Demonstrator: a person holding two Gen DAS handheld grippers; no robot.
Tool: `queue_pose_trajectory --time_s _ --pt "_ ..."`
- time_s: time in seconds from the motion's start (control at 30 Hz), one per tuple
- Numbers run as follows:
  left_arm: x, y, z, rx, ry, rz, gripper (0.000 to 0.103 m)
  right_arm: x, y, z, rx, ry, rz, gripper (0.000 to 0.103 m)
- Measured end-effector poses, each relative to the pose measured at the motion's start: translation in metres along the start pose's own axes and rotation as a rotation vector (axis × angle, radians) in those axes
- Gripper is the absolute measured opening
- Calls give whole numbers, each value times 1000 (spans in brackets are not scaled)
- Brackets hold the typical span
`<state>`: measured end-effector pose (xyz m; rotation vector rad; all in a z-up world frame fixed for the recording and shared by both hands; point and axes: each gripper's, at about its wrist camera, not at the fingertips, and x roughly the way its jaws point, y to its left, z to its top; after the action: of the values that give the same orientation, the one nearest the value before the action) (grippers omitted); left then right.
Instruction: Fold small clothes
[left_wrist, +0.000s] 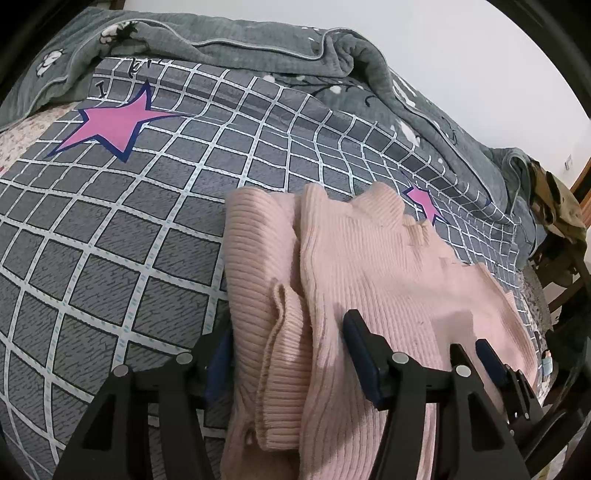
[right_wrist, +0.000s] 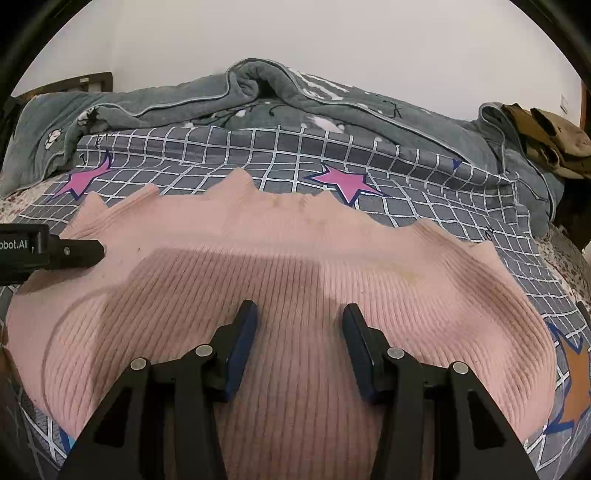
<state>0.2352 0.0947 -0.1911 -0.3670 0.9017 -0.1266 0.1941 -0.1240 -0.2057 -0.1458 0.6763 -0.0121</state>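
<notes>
A pink ribbed knit garment (left_wrist: 369, 266) lies partly folded on the bed, with a sleeve or flap doubled along its left side. My left gripper (left_wrist: 288, 343) is open, its jaws standing on either side of that folded left edge. In the right wrist view the garment (right_wrist: 295, 258) spreads wide below me. My right gripper (right_wrist: 300, 317) is open just above the cloth, holding nothing. The left gripper's tip (right_wrist: 74, 253) shows at the garment's left edge, and the right gripper's finger (left_wrist: 491, 362) shows in the left wrist view.
The bed has a grey checked sheet (left_wrist: 110, 240) with pink stars. A rumpled grey-green quilt (right_wrist: 258, 96) lies along the far side by the wall. Brown clothing (right_wrist: 550, 140) sits on a chair at the far right. The bed's right edge drops off there.
</notes>
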Motion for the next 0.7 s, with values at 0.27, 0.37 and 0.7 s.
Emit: queue_pose_trajectory --time_s 0.27,0.37,0.7 --pt "2 2 1 -3 15 -15 58 1 1 1 -7 12 -4 47" --pt "3 1 2 2 21 -16 61 1 1 1 -8 10 -5 47" --pt "6 1 2 5 32 -27 64 1 1 1 -4 14 -4 47"
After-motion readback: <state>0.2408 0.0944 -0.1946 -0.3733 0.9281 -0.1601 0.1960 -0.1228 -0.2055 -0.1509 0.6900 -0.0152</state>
